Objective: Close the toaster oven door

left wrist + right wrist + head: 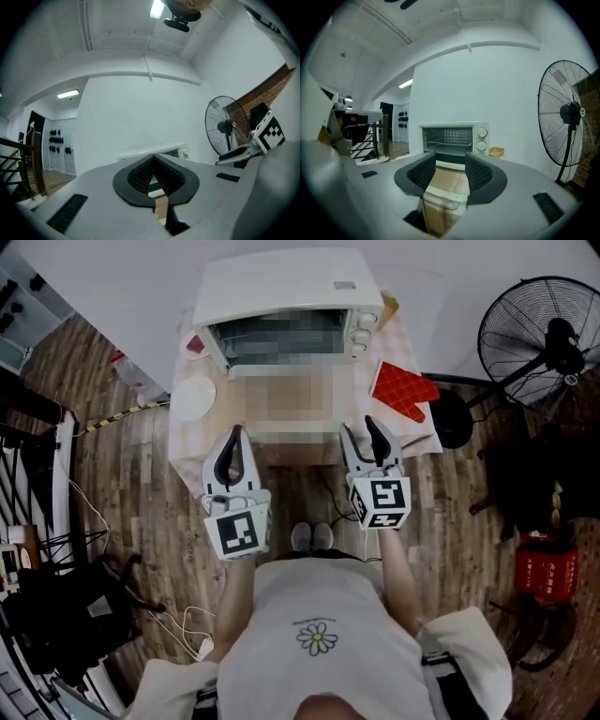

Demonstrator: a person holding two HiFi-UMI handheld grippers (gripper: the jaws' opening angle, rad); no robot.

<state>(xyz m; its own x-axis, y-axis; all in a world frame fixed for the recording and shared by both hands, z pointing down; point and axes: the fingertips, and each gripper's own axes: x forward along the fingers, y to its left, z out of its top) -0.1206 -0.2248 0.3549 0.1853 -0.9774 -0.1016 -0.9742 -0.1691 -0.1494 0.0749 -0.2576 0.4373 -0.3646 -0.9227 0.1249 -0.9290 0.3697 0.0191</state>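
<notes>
Left gripper (234,432), held by a person standing at the near edge of a small table (185,439), has its jaws closed tip to tip on nothing; in its own view the ribbed pads meet in a point. Further left on the cloth lies a white plate (194,397), with a small red item (195,345) behind it. At the table's centre stands the white toaster oven (286,306), its cavity and wire rack exposed and its door (450,180) dropped flat toward the person. Right gripper (360,427) hovers at the door's front edge with its jaws standing wide apart and holding nothing; the door's pale handle (440,197) shows low in the gap between them, and neither pad presses on it. Beside the oven's right corner sits a small yellow dish (496,151). A red quilted oven mitt (403,388) lies on the table's right side. Far right, a black pedestal fan (544,338) stands on the wooden floor.
</notes>
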